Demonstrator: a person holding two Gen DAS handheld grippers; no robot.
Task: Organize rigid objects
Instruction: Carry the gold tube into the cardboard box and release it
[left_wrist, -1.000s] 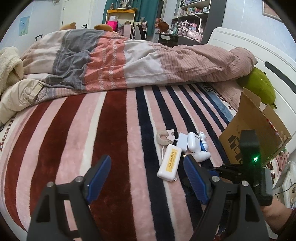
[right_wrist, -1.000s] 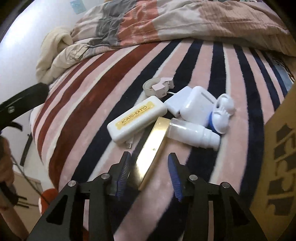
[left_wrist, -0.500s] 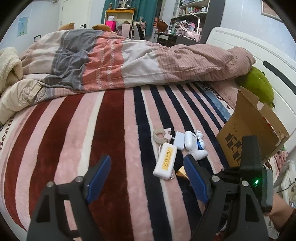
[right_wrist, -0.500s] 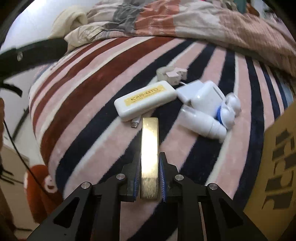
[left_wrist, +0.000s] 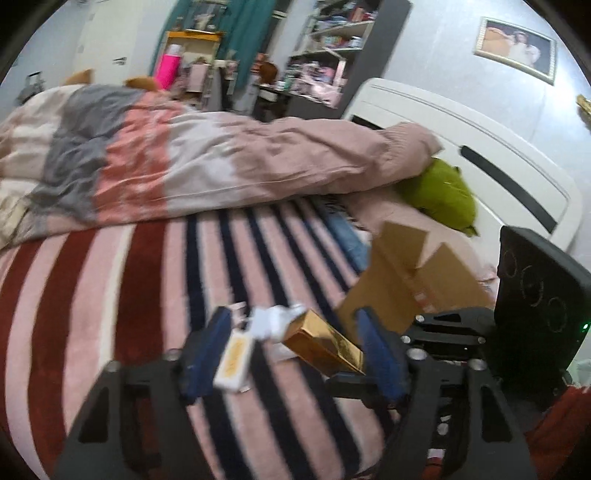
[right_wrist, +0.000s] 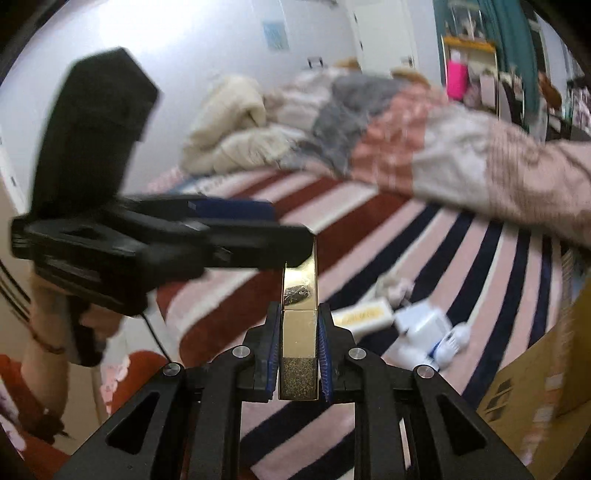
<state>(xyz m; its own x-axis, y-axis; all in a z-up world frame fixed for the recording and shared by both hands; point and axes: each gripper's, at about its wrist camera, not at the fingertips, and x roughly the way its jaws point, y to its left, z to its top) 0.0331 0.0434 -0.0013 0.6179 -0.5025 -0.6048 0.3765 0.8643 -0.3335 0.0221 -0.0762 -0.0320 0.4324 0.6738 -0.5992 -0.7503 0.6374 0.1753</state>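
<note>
My right gripper (right_wrist: 297, 341) is shut on a long gold box (right_wrist: 299, 325) and holds it lifted above the striped blanket. The gold box also shows in the left wrist view (left_wrist: 321, 345), between the open fingers of my left gripper (left_wrist: 295, 350), which is empty. On the blanket lie a white case with a yellow label (right_wrist: 364, 315), a white charger-like box (right_wrist: 424, 325), a white and blue item (right_wrist: 452, 338) and a small tape roll (right_wrist: 395, 286). An open cardboard box (left_wrist: 410, 280) stands at the right.
A rumpled pink, grey and white quilt (left_wrist: 192, 162) lies across the far side of the bed. A green plush (left_wrist: 441, 194) rests by the white headboard (left_wrist: 480, 147). Shelves and a desk stand behind. The bed edge is at the near left.
My right gripper has lifted the gold box off the blanket and swung it up and left, toward my left gripper. Both views have tilted and are blurred with motion.
</note>
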